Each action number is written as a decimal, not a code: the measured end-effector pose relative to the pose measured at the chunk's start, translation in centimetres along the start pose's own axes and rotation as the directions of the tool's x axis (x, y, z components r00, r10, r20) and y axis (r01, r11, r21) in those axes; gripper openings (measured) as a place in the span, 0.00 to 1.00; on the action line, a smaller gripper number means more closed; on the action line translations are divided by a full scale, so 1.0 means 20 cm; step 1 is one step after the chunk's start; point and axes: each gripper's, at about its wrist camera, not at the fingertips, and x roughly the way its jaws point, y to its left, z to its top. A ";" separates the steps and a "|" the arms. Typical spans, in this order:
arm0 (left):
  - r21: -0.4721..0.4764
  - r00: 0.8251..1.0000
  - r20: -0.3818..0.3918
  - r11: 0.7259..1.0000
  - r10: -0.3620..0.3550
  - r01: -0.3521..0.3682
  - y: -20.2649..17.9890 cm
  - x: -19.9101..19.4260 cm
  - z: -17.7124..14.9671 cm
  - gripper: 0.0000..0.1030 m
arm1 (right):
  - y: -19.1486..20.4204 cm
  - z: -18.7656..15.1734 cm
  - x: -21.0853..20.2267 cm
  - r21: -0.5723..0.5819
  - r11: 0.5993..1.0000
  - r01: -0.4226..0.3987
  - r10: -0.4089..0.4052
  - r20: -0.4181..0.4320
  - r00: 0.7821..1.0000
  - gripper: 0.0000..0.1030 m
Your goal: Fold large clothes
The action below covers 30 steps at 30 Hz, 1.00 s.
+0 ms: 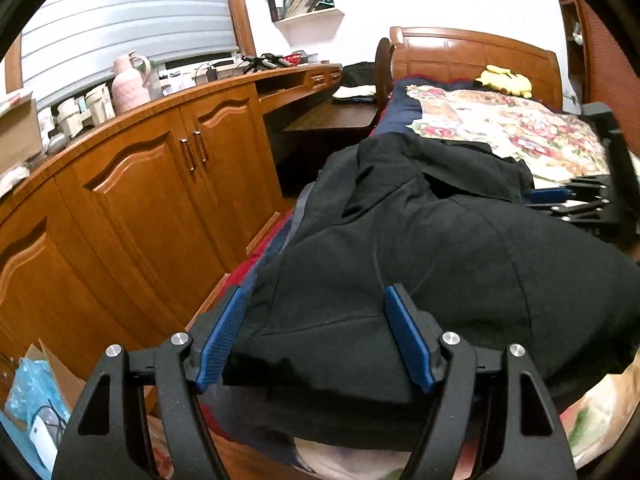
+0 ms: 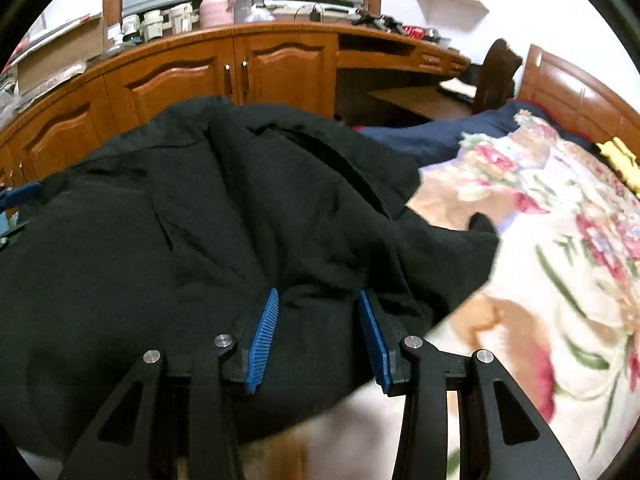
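The black garment (image 1: 420, 248) lies in a bulky, rumpled heap on the bed, filling the centre of both views and spilling toward the left edge of the mattress. Our left gripper (image 1: 316, 336) has its jaws wide apart with the thick near hem between the blue pads; our right gripper (image 2: 316, 336) also has its jaws apart, straddling a fold of the same cloth.

We judge the main risk to be an uneven grab: the fabric is thick and layered, so closing here could catch several layers or only a loose ridge, and the fold would come out crooked. The part overhanging the bedside could also drag the rest off.

The floral bedspread (image 2: 540, 240) is soft and gives no firm backing. Wooden cabinets (image 1: 132, 200) line the left, a headboard (image 1: 472, 56) the upper right.
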 end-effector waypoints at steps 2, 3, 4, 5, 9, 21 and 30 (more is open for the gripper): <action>-0.011 1.000 0.007 1.000 0.006 -0.006 0.01 -0.02 0.00 0.71 | 0.03 -0.01 -0.08 -0.010 1.000 0.010 -0.009 0.031 0.999 0.42; -0.015 1.000 0.013 1.000 0.011 -0.011 0.00 -0.03 0.00 0.71 | 0.03 -0.04 -0.11 -0.011 1.000 0.008 -0.008 0.041 0.999 0.42; -0.016 1.000 0.020 1.000 0.015 -0.015 0.00 -0.05 0.00 0.71 | 0.05 -0.05 -0.13 -0.012 1.000 0.009 -0.008 0.051 0.999 0.42; -0.018 0.999 0.027 1.000 0.022 -0.021 0.00 -0.07 0.00 0.71 | 0.07 -0.07 -0.17 -0.012 1.000 0.010 -0.009 0.060 0.998 0.42; -0.044 0.999 0.040 0.999 0.023 -0.021 -0.01 -0.14 0.03 0.76 | 0.11 -0.12 -0.27 -0.012 1.000 -0.021 0.022 0.088 0.996 0.44; -0.055 0.994 0.108 0.998 -0.005 0.011 -0.15 -0.42 0.09 1.00 | 0.03 -0.29 -0.62 0.051 0.997 -0.066 0.057 0.161 0.985 0.65; -0.032 0.987 0.159 0.999 -0.038 0.043 -0.36 -0.57 0.06 1.00 | -0.03 -0.53 -0.89 0.092 0.996 -0.014 -0.005 0.203 0.979 0.80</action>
